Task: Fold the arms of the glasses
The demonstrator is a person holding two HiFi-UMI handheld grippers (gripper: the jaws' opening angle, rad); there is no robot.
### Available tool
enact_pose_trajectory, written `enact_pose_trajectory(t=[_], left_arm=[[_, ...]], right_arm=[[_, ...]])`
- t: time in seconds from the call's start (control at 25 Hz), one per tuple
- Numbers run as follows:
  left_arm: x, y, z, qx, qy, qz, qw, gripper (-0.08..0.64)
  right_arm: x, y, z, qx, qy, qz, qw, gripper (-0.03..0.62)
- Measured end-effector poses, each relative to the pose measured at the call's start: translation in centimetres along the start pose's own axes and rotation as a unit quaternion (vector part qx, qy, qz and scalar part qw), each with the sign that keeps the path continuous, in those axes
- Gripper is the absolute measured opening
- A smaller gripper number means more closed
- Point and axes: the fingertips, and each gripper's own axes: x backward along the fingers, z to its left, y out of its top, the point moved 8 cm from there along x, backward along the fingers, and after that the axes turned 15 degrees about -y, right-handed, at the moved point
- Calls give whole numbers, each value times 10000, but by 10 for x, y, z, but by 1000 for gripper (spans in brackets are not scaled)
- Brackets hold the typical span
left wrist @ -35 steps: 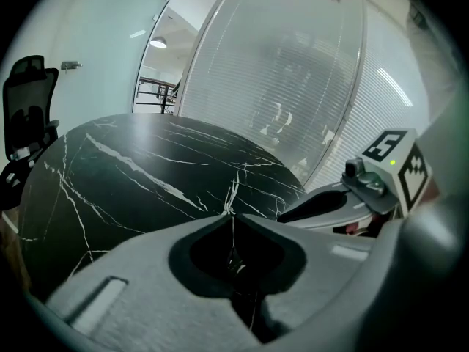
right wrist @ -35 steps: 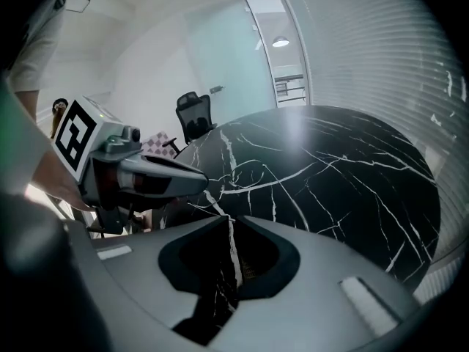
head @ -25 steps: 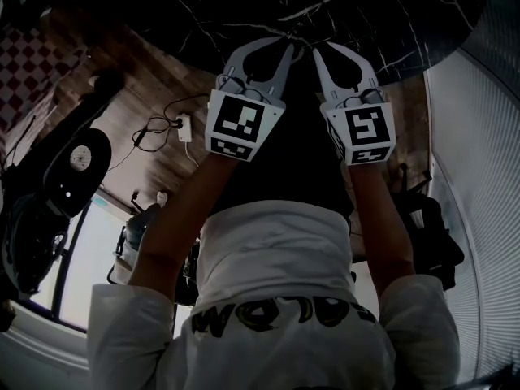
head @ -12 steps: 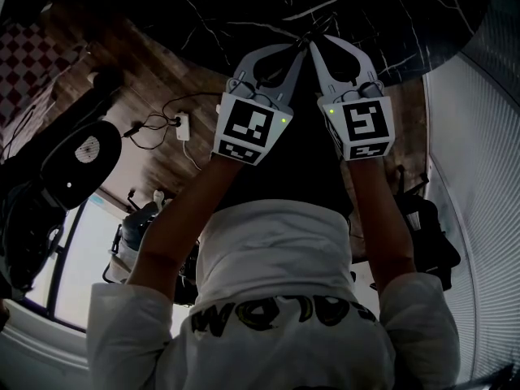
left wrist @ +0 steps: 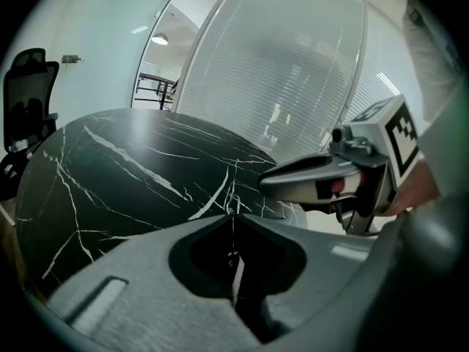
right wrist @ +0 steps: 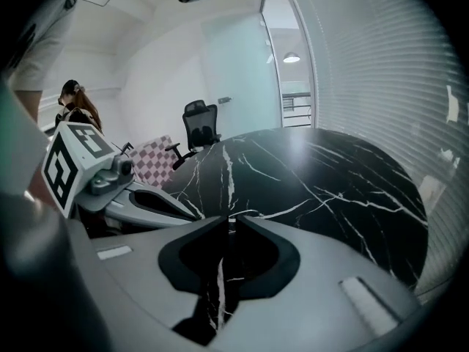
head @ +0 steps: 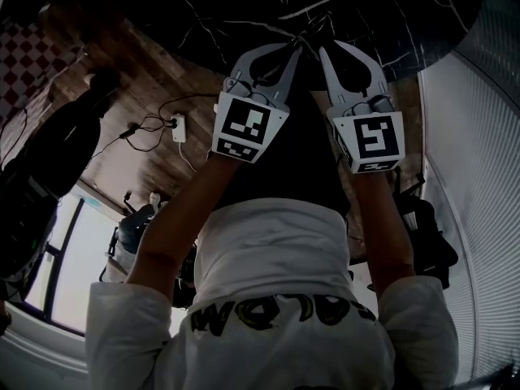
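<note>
Torso: white shirt (head: 276, 250), black block lettering across lower centre of frame.
Sleeves (head: 122, 331): white, at lower left and lower right.
Left gripper (head: 294, 47), right gripper (head: 323, 51): grey curved jaws, black inner recess.
Each carries white cube (head: 244, 127) with black square markers.

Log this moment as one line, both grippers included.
left gripper: jaws together | right gripper: jaws a slit apart, contents unclear | both tips side by side over black marble table | glasses: not discernible
</note>
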Motion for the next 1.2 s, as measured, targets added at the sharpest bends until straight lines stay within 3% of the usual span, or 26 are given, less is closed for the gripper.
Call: enact_pose_trajectory(t=[0.24,0.4,1.2], left_arm=[[0,-1,1,-17,37,7,10000,11],[0,-1,0,-28,35,3,10000,11],[1,-1,4,90,76,-81,9999,11]], right_arm=[[10,-17,-38,152,-562,216,9981,54],[8,-37,-48,338,-695,466,9959,71],[3,-50,-10,294,-246,618,9974,74]])
